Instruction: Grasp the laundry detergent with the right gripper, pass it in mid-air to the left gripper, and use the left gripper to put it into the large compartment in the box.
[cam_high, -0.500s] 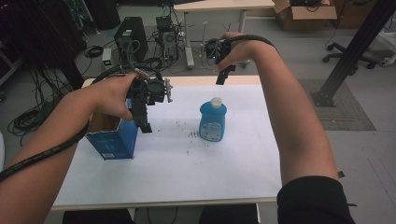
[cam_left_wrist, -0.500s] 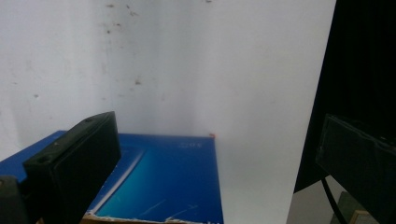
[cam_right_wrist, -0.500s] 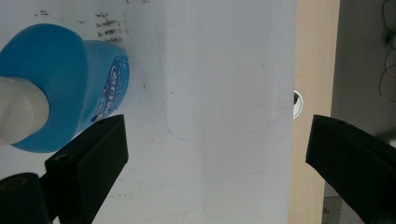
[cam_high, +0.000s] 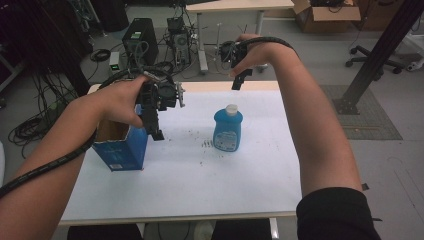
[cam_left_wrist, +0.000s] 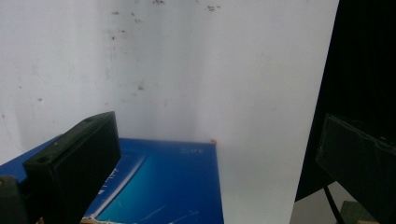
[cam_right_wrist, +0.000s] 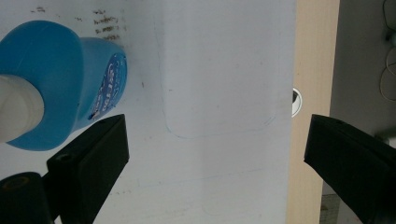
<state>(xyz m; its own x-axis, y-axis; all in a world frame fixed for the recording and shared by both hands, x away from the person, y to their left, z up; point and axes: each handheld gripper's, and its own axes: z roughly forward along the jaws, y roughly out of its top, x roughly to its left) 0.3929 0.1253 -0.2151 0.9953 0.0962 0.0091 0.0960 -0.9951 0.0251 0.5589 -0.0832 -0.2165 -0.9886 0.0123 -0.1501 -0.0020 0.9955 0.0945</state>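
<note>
1. High view: left gripper (cam_high: 156, 131) hanging jaws-down just beside the open blue box (cam_high: 121, 149), at its right wall; jaws apart, nothing between them.
2. High view: right gripper (cam_high: 239, 79) raised over the far table edge, well apart from the bottle (cam_high: 228, 130); jaws apart, empty.
3. Bottle: blue, white cap, upright near the middle of the table (cam_high: 190, 180), right of the box.
4. Left gripper view: box top (cam_left_wrist: 177, 186) low between the jaws, white tabletop beyond.
5. Right gripper view: bottle (cam_right_wrist: 60, 79) at upper left, outside the gap between the jaws.
6. Step in hand, judged: reaching for the bottle with the right gripper. Best done by centring the jaws on the body below the cap, closing squarely to avoid tipping, with the left gripper steadying the box.
7. Surface: white sheet, dark specks near the bottle, pale wood strip at the far edge.
8. Room: grey floor with computer cases (cam_high: 137, 35), cables, a second desk, a cardboard box (cam_high: 325, 12) and an office chair (cam_high: 372, 52).
</note>
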